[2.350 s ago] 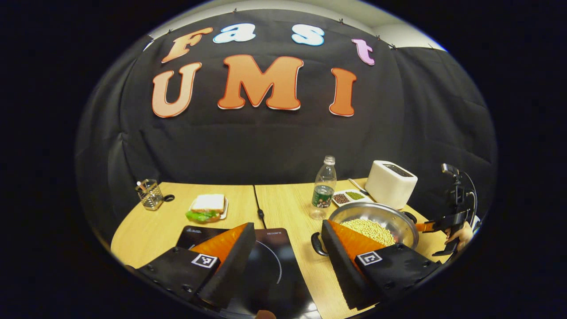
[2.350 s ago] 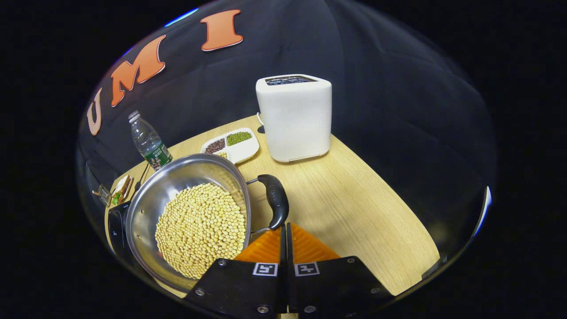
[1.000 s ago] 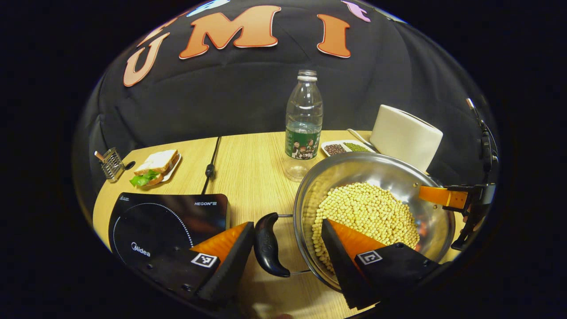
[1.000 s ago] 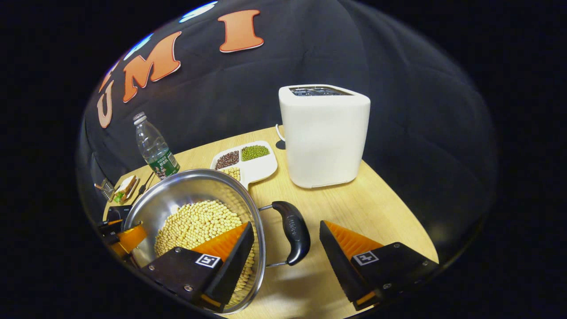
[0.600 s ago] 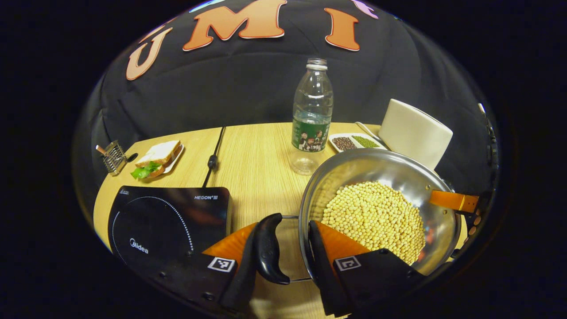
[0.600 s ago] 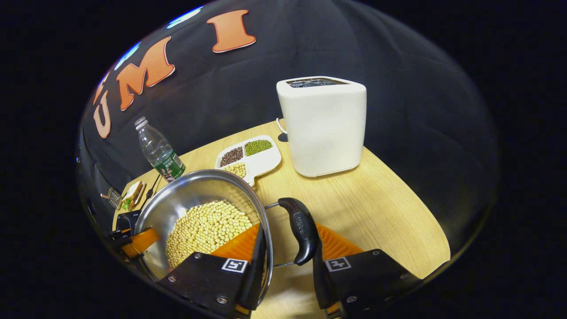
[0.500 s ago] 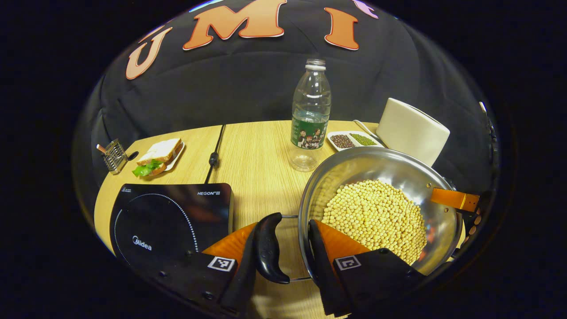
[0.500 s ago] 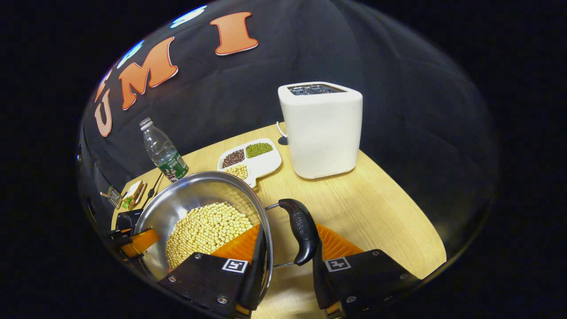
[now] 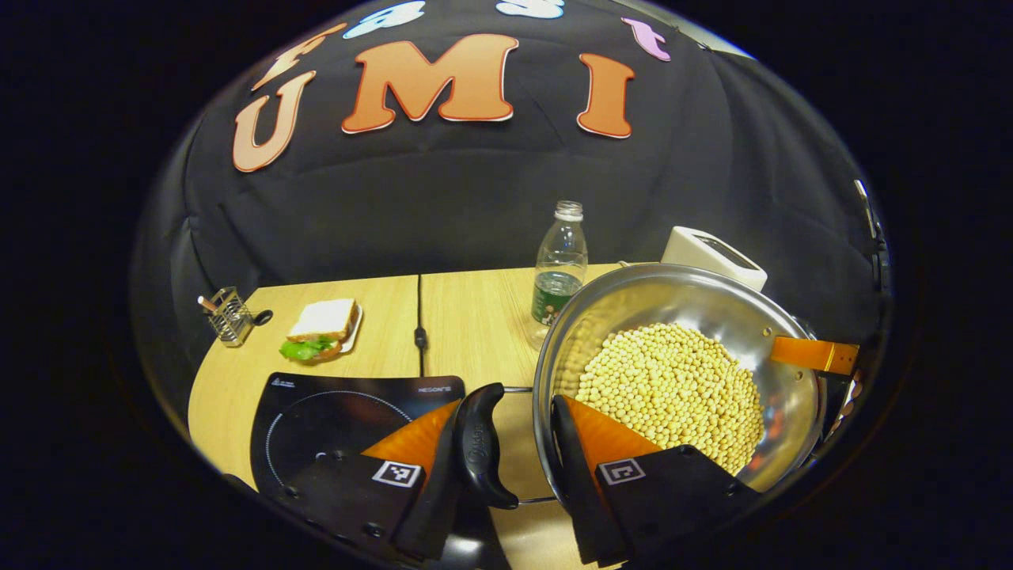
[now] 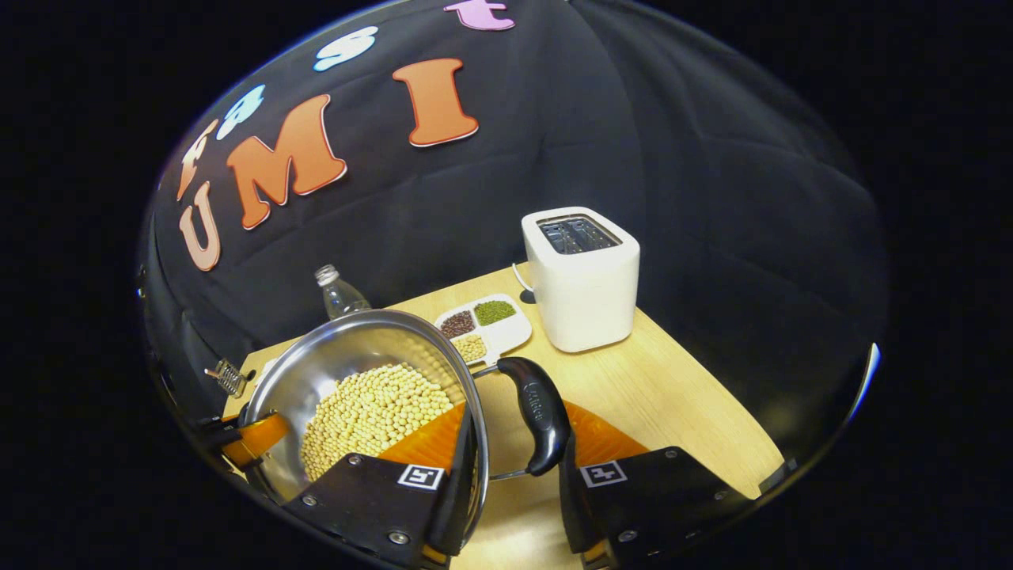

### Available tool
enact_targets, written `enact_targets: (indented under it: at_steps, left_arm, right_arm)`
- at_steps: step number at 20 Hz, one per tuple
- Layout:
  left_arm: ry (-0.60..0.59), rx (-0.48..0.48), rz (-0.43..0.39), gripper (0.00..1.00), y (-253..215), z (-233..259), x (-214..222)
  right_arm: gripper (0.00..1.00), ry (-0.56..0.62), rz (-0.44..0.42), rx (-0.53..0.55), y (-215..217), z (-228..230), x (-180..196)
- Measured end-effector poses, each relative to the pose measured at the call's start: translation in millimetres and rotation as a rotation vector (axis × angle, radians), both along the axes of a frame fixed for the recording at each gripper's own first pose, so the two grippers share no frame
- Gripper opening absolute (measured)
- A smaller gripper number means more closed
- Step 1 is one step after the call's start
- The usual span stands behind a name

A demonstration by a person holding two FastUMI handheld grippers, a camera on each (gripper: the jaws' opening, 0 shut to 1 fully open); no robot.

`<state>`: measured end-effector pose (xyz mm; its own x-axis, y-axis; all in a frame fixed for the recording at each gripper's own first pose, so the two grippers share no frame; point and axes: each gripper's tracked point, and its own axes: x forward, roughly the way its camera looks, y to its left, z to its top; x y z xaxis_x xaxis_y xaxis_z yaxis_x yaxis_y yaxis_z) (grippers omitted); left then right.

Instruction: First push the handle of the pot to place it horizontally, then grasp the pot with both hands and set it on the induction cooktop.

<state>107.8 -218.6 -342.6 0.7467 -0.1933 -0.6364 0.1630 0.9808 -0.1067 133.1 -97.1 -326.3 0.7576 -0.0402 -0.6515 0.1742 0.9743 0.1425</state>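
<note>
Pot (image 9: 673,372) now higher above table (image 9: 467,317), both grippers clamped

No wording can be read. Small pale print on the induction cooktop (image 9: 332,404), just left of the left gripper (image 9: 506,402), is too fine to make out, as is the embossed mark on the pot handle (image 9: 479,451) between its fingers

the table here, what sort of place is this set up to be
Most likely a mock kitchen counter staged in a booth: a wooden table holds an induction cooktop, a white toaster, and a steel pot of soybeans.
</note>
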Motion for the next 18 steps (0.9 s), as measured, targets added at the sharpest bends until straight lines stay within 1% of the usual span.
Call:
enact_targets:
  at_steps: [2,5,6,8,9,10,11,14,15,16,18]
  left_arm:
    - [-0.008,0.013,0.004,0.67,21,9,-3]
    - [0.003,0.014,0.019,0.67,56,20,-14]
    - [0.005,0.010,0.027,0.64,66,21,-16]
    - [0.007,0.009,0.043,0.64,89,26,-21]
    - [0.005,0.010,0.052,0.67,100,28,-23]
    - [0.004,0.010,0.062,0.67,112,29,-25]
    - [0.007,0.011,0.071,0.64,124,30,-27]
    - [0.010,0.017,0.095,0.67,157,31,-31]
    - [0.012,0.021,0.101,0.67,167,30,-33]
    - [0.015,0.022,0.109,0.67,177,30,-35]
    - [0.021,0.024,0.123,0.67,194,27,-38]
  right_arm:
    - [0.48,-0.002,0.007,0.013,19,9,-6]
    - [0.48,-0.005,0.022,0.004,53,18,-16]
    - [0.48,-0.004,0.028,0.004,64,20,-18]
    - [0.48,-0.010,0.038,0.005,85,24,-21]
    - [0.48,-0.011,0.047,0.006,97,26,-22]
    - [0.48,-0.010,0.055,0.009,110,27,-24]
    - [0.48,-0.009,0.063,0.011,121,27,-26]
    - [0.48,-0.006,0.089,0.012,154,25,-29]
    - [0.43,-0.002,0.094,0.017,165,23,-30]
    - [0.48,0.002,0.101,0.019,175,22,-31]
    - [0.48,0.009,0.114,0.023,194,17,-33]
